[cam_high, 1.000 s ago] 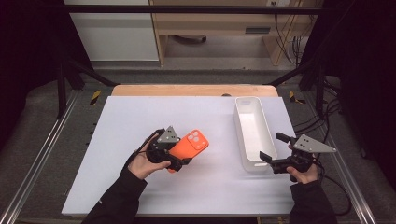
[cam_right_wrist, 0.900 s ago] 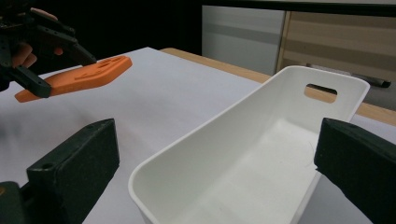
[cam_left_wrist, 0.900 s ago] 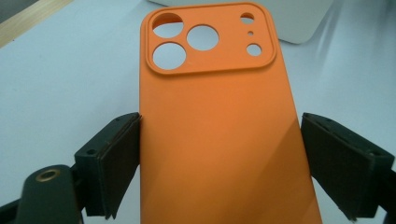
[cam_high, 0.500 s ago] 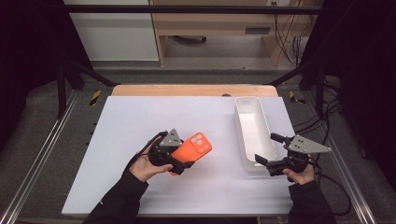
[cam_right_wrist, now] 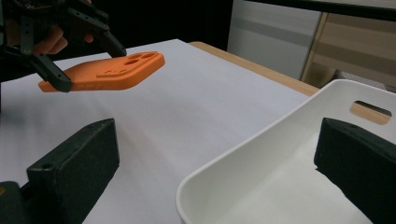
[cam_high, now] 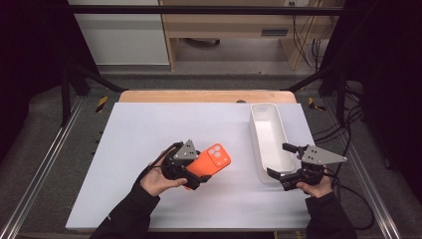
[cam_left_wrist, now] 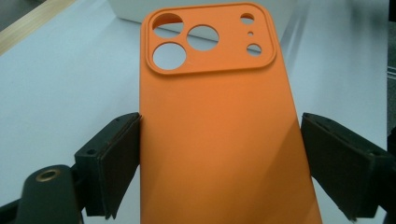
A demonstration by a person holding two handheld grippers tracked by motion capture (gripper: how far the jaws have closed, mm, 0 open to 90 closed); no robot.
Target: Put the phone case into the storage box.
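An orange phone case with camera cut-outs is held just above the white table top, left of centre. My left gripper is shut on its long sides; in the left gripper view the case runs up between the two black jaws, cut-outs at the far end. In the right gripper view the case hangs tilted at upper left. My right gripper stands open at the near end of a long white tray, one jaw outside the tray rim and one over its inside.
The white table top has a wooden strip along its far edge. Metal rails run down both sides of the table. Cables trail off to the right. The tray's far end has a handle slot, and its inside is bare.
My right gripper has edged left, closer to the tray's near end, and now straddles its rim. The left gripper and the case have barely shifted.
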